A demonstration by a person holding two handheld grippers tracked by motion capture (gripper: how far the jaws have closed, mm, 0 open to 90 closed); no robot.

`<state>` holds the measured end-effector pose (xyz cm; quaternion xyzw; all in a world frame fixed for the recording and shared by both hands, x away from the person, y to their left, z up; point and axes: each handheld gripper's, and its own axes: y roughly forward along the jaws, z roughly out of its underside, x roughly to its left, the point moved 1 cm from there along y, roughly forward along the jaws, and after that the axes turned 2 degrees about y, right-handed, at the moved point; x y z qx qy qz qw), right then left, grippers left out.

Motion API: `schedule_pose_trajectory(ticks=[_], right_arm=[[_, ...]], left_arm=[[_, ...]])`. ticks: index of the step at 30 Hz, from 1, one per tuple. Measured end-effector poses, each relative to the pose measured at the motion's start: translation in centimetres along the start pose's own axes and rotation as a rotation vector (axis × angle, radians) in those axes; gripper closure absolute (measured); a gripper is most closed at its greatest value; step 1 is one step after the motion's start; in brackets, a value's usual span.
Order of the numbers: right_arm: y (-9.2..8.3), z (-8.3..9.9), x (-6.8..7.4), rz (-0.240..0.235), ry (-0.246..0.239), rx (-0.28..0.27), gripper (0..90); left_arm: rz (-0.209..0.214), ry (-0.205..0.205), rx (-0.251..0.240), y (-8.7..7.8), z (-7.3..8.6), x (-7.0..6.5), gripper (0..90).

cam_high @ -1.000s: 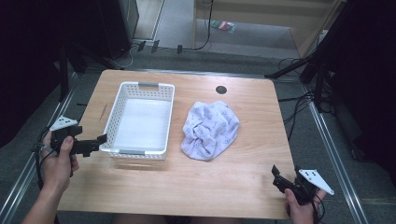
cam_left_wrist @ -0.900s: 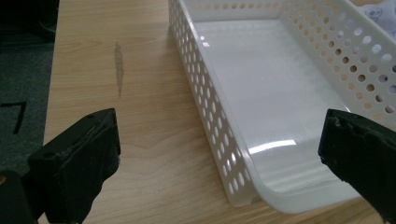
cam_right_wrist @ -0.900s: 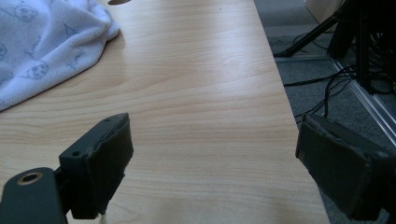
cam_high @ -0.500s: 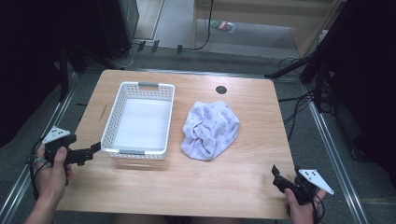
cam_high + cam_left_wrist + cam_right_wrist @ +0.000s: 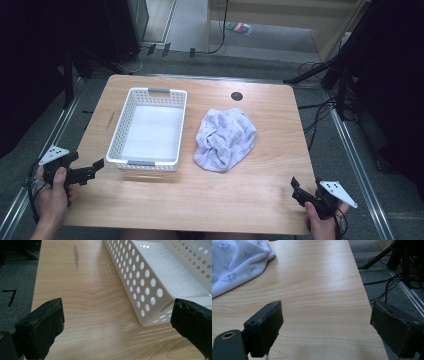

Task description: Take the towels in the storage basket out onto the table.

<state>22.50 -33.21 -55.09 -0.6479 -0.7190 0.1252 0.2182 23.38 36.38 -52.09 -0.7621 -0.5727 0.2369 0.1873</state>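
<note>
A white perforated basket (image 5: 131,111) stands empty on the left half of the wooden table (image 5: 270,120). A crumpled pale-blue printed cloth (image 5: 224,138) lies just right of it, near the middle. My left gripper (image 5: 96,167) is open at the table's front left, a short way from the basket's near left corner (image 5: 147,315); nothing is between its jaws. My right gripper (image 5: 296,186) is open at the front right corner, over bare wood, with the cloth's edge (image 5: 237,267) well ahead to its left.
A small black round hole (image 5: 236,96) sits near the table's far edge. Metal rails (image 5: 350,150) run along both sides of the table, and cables (image 5: 320,107) and stand legs lie on the grey floor to the right. A dark smear (image 5: 76,255) marks the wood left of the basket.
My left gripper has pulled back from the basket's left side toward the front left of the table. The right gripper, basket and cloth have stayed put.
</note>
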Motion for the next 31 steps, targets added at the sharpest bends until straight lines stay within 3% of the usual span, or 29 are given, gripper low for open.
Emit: schedule_pose_trajectory(ticks=[12,14,22,27,31], right_arm=[[0.1,0.0,-0.1,0.005,0.008,0.008,11.1],[0.2,-0.1,-0.1,0.006,0.006,0.008,11.1],[0.2,0.0,-0.1,0.008,0.009,0.018,11.3],[0.2,0.0,-0.1,0.009,0.015,0.019,11.4],[0.2,-0.1,-0.1,0.008,0.014,0.017,11.3]], left_arm=[[-0.019,-0.027,-0.039,0.1,2.9,1.1,0.0],[-0.031,-0.019,-0.031,0.4,3.7,1.3,0.0],[-0.071,0.051,-0.018,0.8,4.0,0.3,0.0],[-0.068,-0.001,-0.030,0.6,4.0,0.8,0.0],[-0.078,-0.019,-0.048,0.4,4.1,0.8,0.0]])
